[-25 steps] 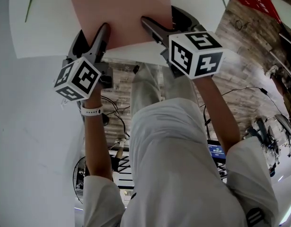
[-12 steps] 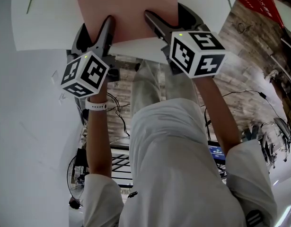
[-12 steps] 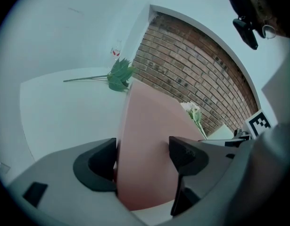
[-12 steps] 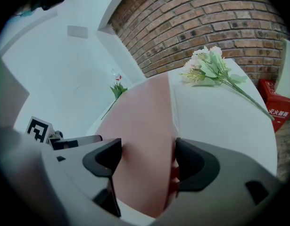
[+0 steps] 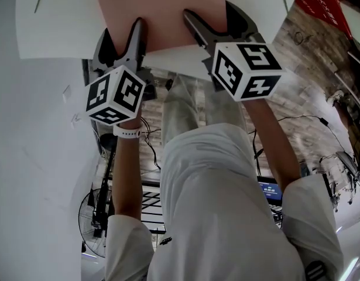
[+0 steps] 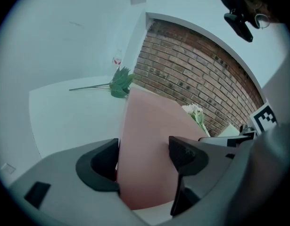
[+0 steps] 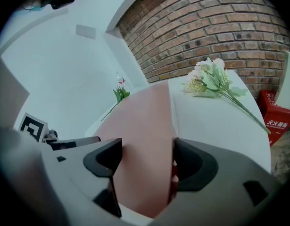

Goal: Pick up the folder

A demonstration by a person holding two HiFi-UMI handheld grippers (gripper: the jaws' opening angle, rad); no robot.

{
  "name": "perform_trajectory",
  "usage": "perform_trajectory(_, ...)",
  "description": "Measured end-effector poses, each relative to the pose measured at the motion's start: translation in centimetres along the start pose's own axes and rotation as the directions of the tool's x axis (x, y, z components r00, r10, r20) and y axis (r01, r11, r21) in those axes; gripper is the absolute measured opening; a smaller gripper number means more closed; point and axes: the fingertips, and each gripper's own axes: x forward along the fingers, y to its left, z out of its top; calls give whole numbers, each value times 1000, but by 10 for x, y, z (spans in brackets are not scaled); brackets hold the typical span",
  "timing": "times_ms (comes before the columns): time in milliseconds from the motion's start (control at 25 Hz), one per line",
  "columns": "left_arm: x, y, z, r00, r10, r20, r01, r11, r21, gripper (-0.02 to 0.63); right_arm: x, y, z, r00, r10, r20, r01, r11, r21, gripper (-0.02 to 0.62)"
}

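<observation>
a: start at the jaws. what are they doing?
b: left gripper [image 6: 144,149]: jaws wide apart, nothing pinched. the pink folder's [image 6: 149,126] left edge runs up between them. right gripper [image 7: 145,149] is the same: jaws spread, the folder's right edge just beside its right jaw, no clamp.
a: and the folder itself?
b: flat on the white table [image 5: 57,22], its near end just short of the table's near edge, one gripper at each near corner.
a: what could go wrong?
b: my guess is that it lies flush, so no jaw can get under it. closing as they stand would shove the sheet sideways or buckle it. uneven squeezes could skew it or nudge it off the near edge.
a: does one view add anything?
b: the right gripper view shows a white bouquet [image 7: 208,79] towards the table's far right corner and a red crate [image 7: 277,114] beyond the right edge. the left gripper view shows a leafy sprig [image 6: 120,84] by the far edge. only the head view shows both grippers together.
</observation>
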Motion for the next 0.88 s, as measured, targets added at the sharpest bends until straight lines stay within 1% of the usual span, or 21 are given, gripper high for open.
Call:
perform_trajectory(200, -6, -7, 5, 1000, 8, 10, -9, 999, 34, 336, -9, 1, 3, 1000, -7, 13, 7, 1000, 15, 336)
perform_trajectory(280, -8, -9, 7, 1000, 13, 22, -13, 999, 33, 336, -11, 2, 6, 1000, -6, 25, 6, 1000, 2, 334)
perform_trajectory(480, -20, -12, 17, 997, 26, 75, -26, 1000, 4, 336, -18, 11, 22, 998, 10, 58, -7, 998, -63, 336)
perform_trajectory(880, -47, -33, 54, 983, 15, 182, -20, 1000, 24, 336, -49, 26, 60, 988, 48, 144, -31, 993, -114, 337)
